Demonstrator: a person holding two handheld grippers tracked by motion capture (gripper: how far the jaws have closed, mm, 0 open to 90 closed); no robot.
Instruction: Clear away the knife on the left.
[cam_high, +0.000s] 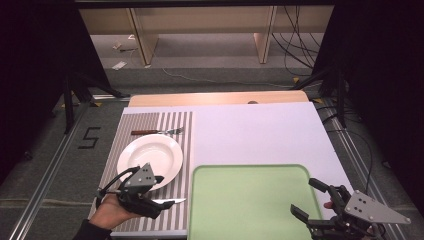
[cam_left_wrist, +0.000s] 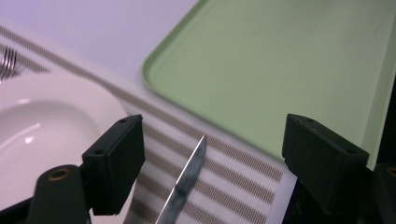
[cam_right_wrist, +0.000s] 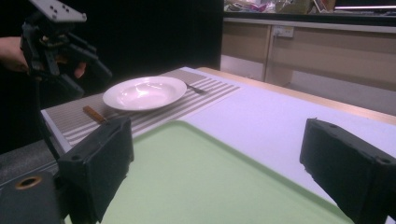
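High view: the left gripper (cam_high: 159, 200) hovers, jaws apart, over the knife (cam_high: 169, 201) on the striped mat (cam_high: 150, 122), blade pointing toward 3 o'clock. The plate (cam_high: 150, 157) sits at 12 o'clock from it, with a fork (cam_high: 157, 132) beyond. A "5" is taped on the floor.

Left gripper view: the blade (cam_left_wrist: 187, 182) lies between the spread jaws, untouched.

Right gripper view: the right gripper (cam_right_wrist: 224, 168), released, hovers over the green tray (cam_right_wrist: 196, 182).

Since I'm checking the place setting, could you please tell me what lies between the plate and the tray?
Just bare striped placemat separates the plate from the tray, seen in the high view.
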